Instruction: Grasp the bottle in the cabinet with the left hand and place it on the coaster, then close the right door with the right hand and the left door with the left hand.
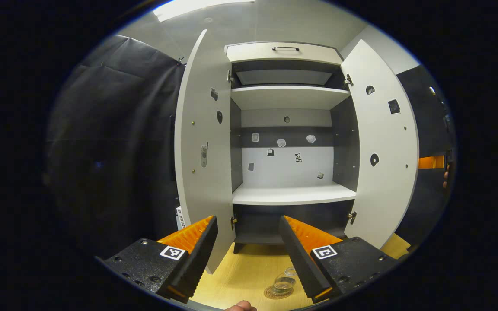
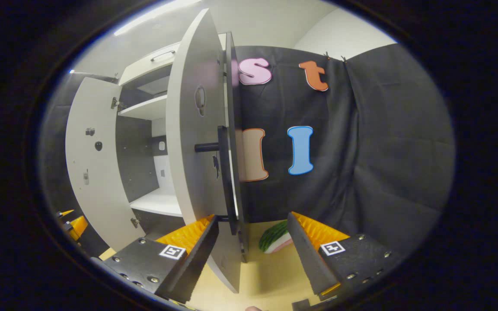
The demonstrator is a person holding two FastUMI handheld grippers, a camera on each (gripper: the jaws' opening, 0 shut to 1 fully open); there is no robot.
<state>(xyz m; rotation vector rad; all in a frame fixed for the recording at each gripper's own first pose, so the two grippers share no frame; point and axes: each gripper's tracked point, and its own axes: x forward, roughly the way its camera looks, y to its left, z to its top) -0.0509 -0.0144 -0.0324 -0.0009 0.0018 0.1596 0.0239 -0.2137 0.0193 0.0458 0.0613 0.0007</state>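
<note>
In the left gripper view, the left gripper [image 1: 249,255] is hanging with its fingers spread wide and nothing between them, facing the tall white cabinet [image 1: 290,194] with dark inner sides. Both doors are standing open: the white left door [image 1: 203,147] is swung out on one side and the white right door [image 1: 385,151] on the other, each dotted with small stickers. The cabinet's white shelves are lying bare, and more small stickers are showing on its back panel. Low between the spread fingers, the clear glass bottle [image 1: 284,283] is standing on the round brown woven coaster [image 1: 275,294], near the front edge of the pale wooden desk [image 1: 240,276] and well apart from the cabinet's foot.

In the right gripper view, the right gripper [image 2: 253,255] is likewise held released, its fingers apart on either side of the right door [image 2: 195,142], which is showing nearly edge-on; whether either finger is touching the door cannot be told. A dark bar handle [image 2: 214,147] is sticking out of that door. Beyond it, a green-and-white watermelon-slice toy [image 2: 275,237] is lying on the desk [image 2: 270,276] by the black cloth wall [image 2: 383,151]. The left door [image 2: 95,172] is standing open farther off.
</note>
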